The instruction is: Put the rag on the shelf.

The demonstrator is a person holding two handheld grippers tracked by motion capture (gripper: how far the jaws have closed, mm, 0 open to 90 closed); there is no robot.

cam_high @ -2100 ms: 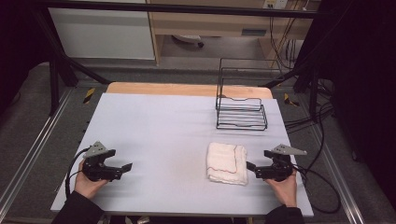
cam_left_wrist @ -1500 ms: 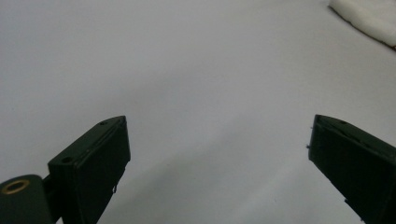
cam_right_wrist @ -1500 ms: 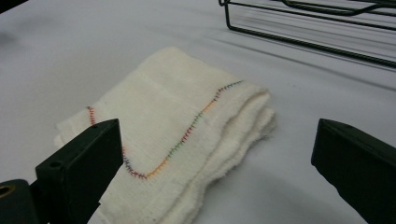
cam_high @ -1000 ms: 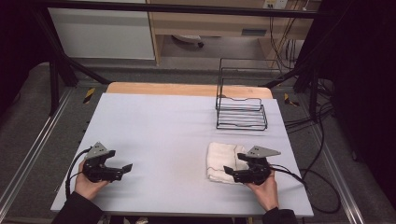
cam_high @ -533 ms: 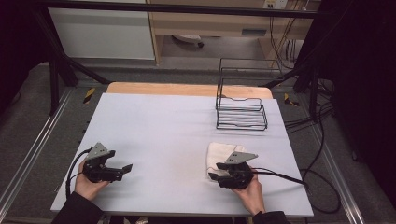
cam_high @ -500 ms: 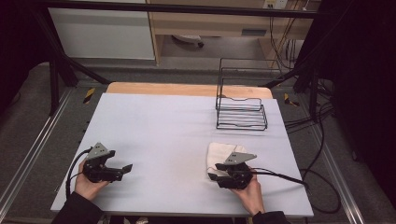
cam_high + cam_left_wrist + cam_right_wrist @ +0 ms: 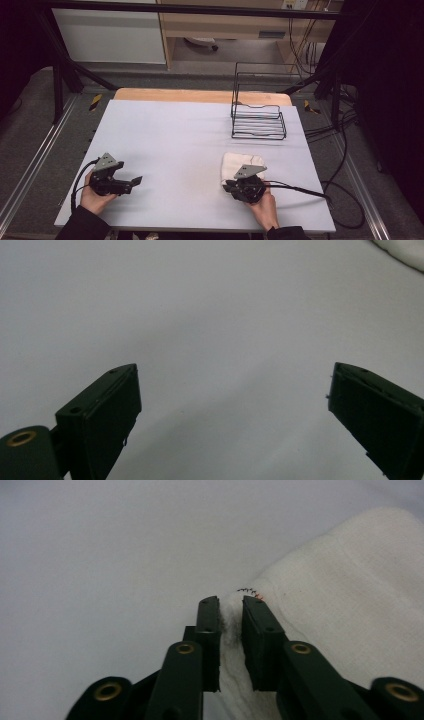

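Dim room, dark floor with cables around a pale grey-white desk (image 7: 190,145); a wood strip runs along its far edge. Far-side furniture is cut off at the top of the high view, details hard to make out.

Black wire rack (image 7: 258,120) stands on the desk's far right part, upright back frame, low basket-like base. Nothing seen in it; the thin wires blur against the floor behind.

Folded white towel (image 7: 242,163) lies flat on the desk, near right, well in front of the rack. Its near edge is hidden under the right gripper (image 7: 231,188) in the high view. Right gripper view: jaws nearly together, pinching a raised fold at the towel (image 7: 350,600) edge, small dark and red stitching just beyond the tips. Right gripper (image 7: 231,611) sits low at the desk surface.

Left gripper (image 7: 136,180) held in the hand at the desk's near left, well apart from the towel. Left gripper view: jaws spread wide, nothing between them, bare desk below; a white sliver at the top right corner, cut off, probably the towel (image 7: 400,251). Left gripper (image 7: 232,390) height over the desk unclear.
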